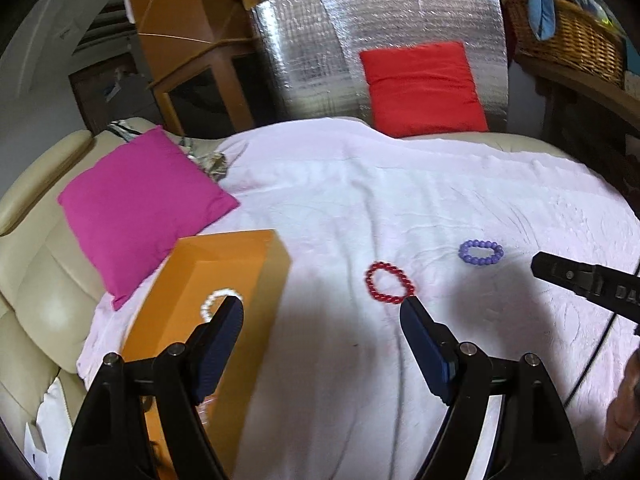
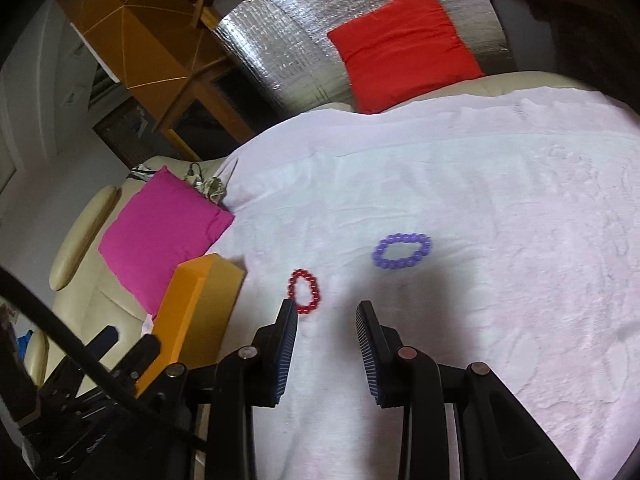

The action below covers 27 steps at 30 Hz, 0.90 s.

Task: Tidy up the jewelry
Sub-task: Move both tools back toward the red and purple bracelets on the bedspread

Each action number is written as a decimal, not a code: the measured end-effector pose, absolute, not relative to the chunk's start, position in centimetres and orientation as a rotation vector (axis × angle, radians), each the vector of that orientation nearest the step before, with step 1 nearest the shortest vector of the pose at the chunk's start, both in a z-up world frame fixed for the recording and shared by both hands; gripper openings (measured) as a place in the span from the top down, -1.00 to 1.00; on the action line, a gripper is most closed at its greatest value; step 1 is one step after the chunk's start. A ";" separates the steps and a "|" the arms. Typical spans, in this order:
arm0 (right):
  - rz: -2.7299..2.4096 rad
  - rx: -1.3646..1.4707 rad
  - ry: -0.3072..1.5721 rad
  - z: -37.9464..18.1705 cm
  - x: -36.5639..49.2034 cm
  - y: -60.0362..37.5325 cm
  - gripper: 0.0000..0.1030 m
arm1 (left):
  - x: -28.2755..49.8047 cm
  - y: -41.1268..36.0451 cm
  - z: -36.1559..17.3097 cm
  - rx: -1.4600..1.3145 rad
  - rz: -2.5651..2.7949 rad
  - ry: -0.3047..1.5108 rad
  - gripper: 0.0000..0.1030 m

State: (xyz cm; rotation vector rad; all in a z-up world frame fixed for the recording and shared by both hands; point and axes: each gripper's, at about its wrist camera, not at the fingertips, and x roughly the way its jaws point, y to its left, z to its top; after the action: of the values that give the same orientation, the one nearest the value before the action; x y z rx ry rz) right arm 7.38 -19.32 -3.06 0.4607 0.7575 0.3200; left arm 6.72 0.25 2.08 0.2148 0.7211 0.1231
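Left gripper [image 1: 322, 312] nearest in the left wrist view, jaws spread wide with nothing between the pads, positioned over the white cloth [image 1: 360, 184] between box and loose beads, presumably free to go either way. Right gripper [image 2: 327, 308] nearest in the right wrist view, jaws parted to a narrow gap and empty, tips aimed at bare cloth just short of the two loose bracelets; gap judged already about right for pinching one strand of beads rather than spanning a whole loop. Orange box [image 1: 224, 280] at the left edge of the cloth, open side up, serving as the collecting container; white pearl bracelet [image 1: 218, 304] already lying inside, partly hidden behind the left pad. Red bead bracelet [image 1: 389, 282] flat on the cloth just beyond the right pad of the left gripper, nearer the box. Purple bead bracelet [image 1: 481, 252] flat on the cloth beside it, a little farther out and well apart from the box, closest to the right gripper line of approach. Both loops lying open and separate, so no tangling expected on pick-up. Beyond, magenta cushion [image 1: 140, 208] on the cream sofa beside the box, then red cushion [image 1: 424, 88] propped against silver foil insulation sheet [image 1: 312, 60], wicker basket [image 1: 572, 40] at far right; none needed for the task
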 end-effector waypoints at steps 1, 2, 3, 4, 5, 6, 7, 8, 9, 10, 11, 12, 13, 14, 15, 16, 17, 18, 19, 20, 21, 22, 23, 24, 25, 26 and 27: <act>0.313 0.456 0.759 -3.2 7.4 -19.6 0.36 | 7.3 -0.1 1.6 0.215 0.119 0.731 -0.58; 0.306 0.452 0.761 -3.3 7.5 -19.7 0.36 | 7.7 -0.5 1.2 0.213 0.119 0.739 -0.58; 0.300 0.448 0.762 -3.4 7.5 -19.9 0.36 | 8.1 -0.7 0.9 0.211 0.117 0.745 -0.58; 0.293 0.442 0.761 -3.5 7.6 -20.1 0.36 | 8.5 -0.9 0.5 0.210 0.115 0.748 -0.58; 0.289 0.436 0.761 -3.6 7.7 -20.1 0.36 | 8.8 -1.1 0.1 0.210 0.114 0.749 -0.58; 0.287 0.430 0.762 -3.6 7.7 -20.2 0.36 | 9.1 -1.3 -0.2 0.212 0.115 0.750 -0.58; 0.287 0.427 0.765 -3.7 7.8 -20.2 0.36 | 9.3 -1.4 -0.4 0.213 0.116 0.752 -0.58; 0.288 0.426 0.767 -3.8 7.9 -20.2 0.36 | 9.5 -1.4 -0.8 0.214 0.117 0.757 -0.58; 0.290 0.427 0.769 -3.9 7.9 -20.3 0.36 | 9.7 -1.4 -1.1 0.212 0.115 0.761 -0.58; 0.290 0.427 0.770 -3.9 7.8 -20.4 0.36 | 9.8 -1.4 -1.5 0.208 0.112 0.767 -0.58; 0.291 0.427 0.772 -4.0 7.8 -20.4 0.36 | 9.9 -1.2 -1.7 0.206 0.110 0.771 -0.57; 0.288 0.426 0.773 -4.0 7.9 -20.5 0.36 | 10.0 -1.1 -2.0 0.205 0.110 0.776 -0.57; 0.286 0.426 0.774 -4.1 7.9 -20.6 0.36 | 10.1 -1.0 -2.2 0.205 0.111 0.780 -0.57; 0.284 0.426 0.776 -4.1 7.9 -20.6 0.36 | 10.1 -0.9 -2.4 0.205 0.111 0.784 -0.57; 0.282 0.426 0.778 -4.2 7.9 -20.7 0.36 | 10.2 -0.8 -2.5 0.205 0.111 0.787 -0.57; 0.279 0.426 0.778 -4.2 7.9 -20.7 0.36 | 10.2 -0.6 -2.7 0.202 0.110 0.791 -0.57; 0.276 0.426 0.779 -4.3 7.9 -20.7 0.36 | 10.3 -0.5 -2.8 0.200 0.108 0.792 -0.57; 0.273 0.424 0.781 -4.4 7.9 -20.7 0.36 | 10.3 -0.4 -2.9 0.197 0.105 0.793 -0.58; 0.270 0.422 0.783 -4.5 7.9 -20.7 0.36 | 10.4 -0.3 -3.0 0.197 0.104 0.794 -0.57; 0.266 0.420 0.785 -4.6 7.9 -20.6 0.36 | 10.4 -0.2 -3.2 0.197 0.104 0.797 -0.58; 0.264 0.417 0.788 -4.6 8.0 -20.6 0.36 | 10.5 -0.1 -3.3 0.199 0.104 0.800 -0.57; 0.260 0.414 0.791 -4.8 8.0 -20.5 0.36 | 10.6 -0.1 -3.5 0.201 0.103 0.802 -0.57; 0.258 0.411 0.794 -4.8 8.1 -20.5 0.36 | 10.6 0.0 -3.6 0.202 0.102 0.804 -0.57; 0.256 0.408 0.796 -4.9 8.1 -20.4 0.36 | 10.7 0.1 -3.7 0.202 0.101 0.808 -0.58; 0.252 0.405 0.798 -5.0 8.1 -20.4 0.36 | 10.7 0.2 -3.8 0.202 0.100 0.811 -0.58; 0.250 0.404 0.799 -5.1 8.2 -20.3 0.36 | 10.8 0.3 -3.9 0.200 0.098 0.816 -0.57; 0.248 0.402 0.801 -5.2 8.2 -20.3 0.36 | 10.8 0.4 -3.9 0.198 0.096 0.818 -0.57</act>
State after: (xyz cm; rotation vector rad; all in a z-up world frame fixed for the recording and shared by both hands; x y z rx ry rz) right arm 8.23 -20.28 -5.16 0.4021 0.8010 0.2484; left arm 10.78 0.41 -3.90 0.1978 0.8175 0.0957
